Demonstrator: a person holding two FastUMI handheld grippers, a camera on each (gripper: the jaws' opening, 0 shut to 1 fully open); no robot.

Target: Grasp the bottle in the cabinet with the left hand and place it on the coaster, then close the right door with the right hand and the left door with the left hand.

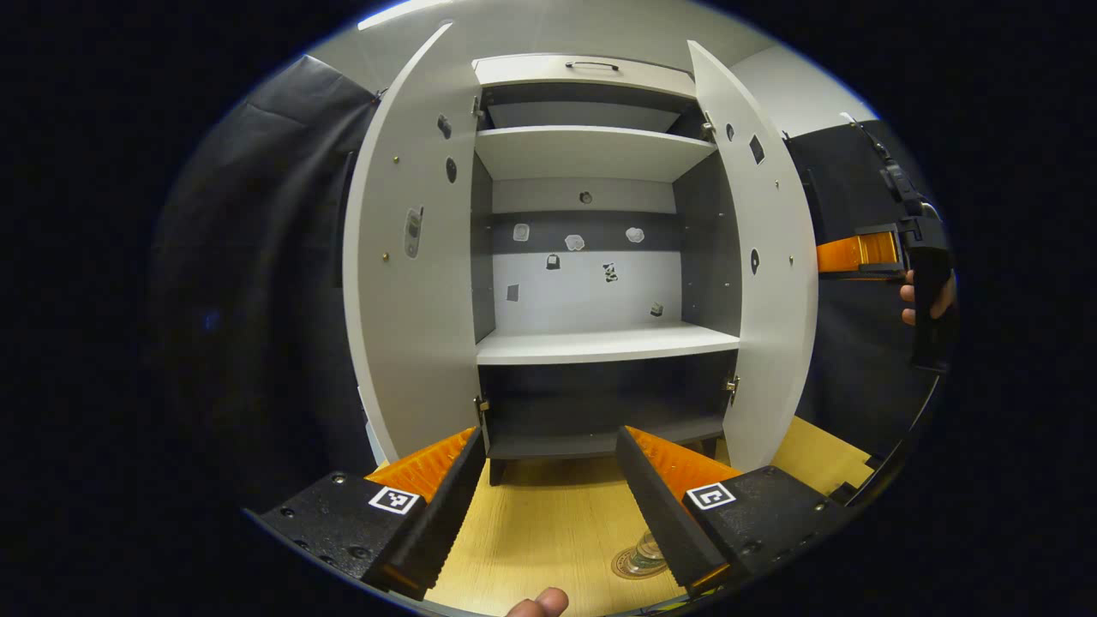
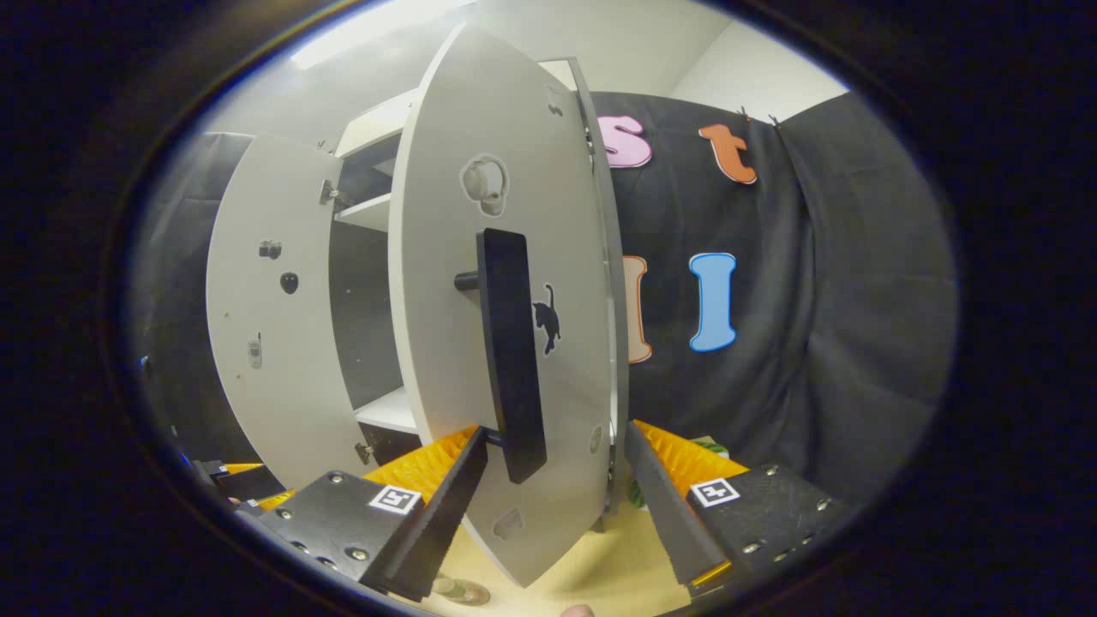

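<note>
The bottle [image 1: 644, 553] stands on the coaster [image 1: 638, 566] on the bench [image 1: 548, 523], low in the left gripper view, just beside the inner edge of the left gripper's [image 1: 548, 480] right finger. The cabinet [image 1: 600, 257] behind it is bare on every shelf, both doors swung wide, so the placing step looks done and the doors remain.

The right door [image 2: 506, 343] is the next thing to move. In the right gripper view it fills the centre of the frame, seen from its outer face, its tall black handle [image 2: 512, 351] running top to bottom with the lower end reaching down between the fingers of the right gripper [image 2: 557, 480]. The fingers stand well apart and grip nothing; whether either one touches the panel cannot be told. The door lies straight ahead of this gripper, so a push forward and inward would likely swing it shut.

The left door [image 1: 411, 283] stands open at centre left of the left gripper view, up and left of the left gripper, whose fingers are also spread and empty.

The left gripper view gives the cabinet head-on and, at the right edge, the right gripper in a hand [image 1: 930, 296] beyond the right door. The right gripper view adds that door's outer face and handle.
</note>
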